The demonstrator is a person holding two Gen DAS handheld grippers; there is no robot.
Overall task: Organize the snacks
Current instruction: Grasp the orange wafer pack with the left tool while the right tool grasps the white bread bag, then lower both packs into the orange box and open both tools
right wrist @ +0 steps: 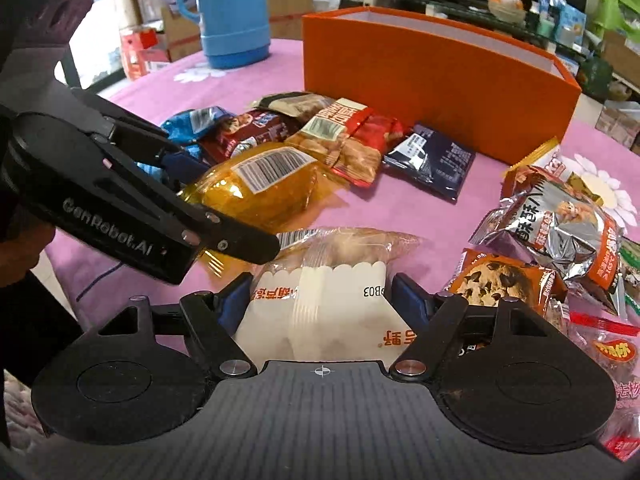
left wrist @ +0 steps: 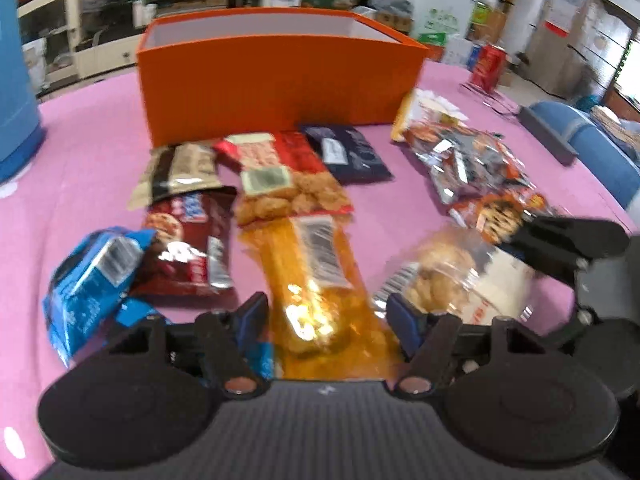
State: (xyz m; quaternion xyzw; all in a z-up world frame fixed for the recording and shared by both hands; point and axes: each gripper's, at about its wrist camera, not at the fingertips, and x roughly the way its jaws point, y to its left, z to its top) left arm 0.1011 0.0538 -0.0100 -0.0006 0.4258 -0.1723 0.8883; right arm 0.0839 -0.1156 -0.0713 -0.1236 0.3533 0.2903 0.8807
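Several snack packets lie on a pink tablecloth in front of an open orange box, which also shows in the right wrist view. My left gripper is open, its fingers on either side of an amber packet; the same packet shows in the right wrist view with the left gripper's fingers around its near end. My right gripper is open around a clear and white pastry packet, which also shows in the left wrist view.
A blue packet, a brown cookie packet, a red packet and a dark navy packet lie near the box. More packets pile at the right. A blue thermos stands far left, a red can far right.
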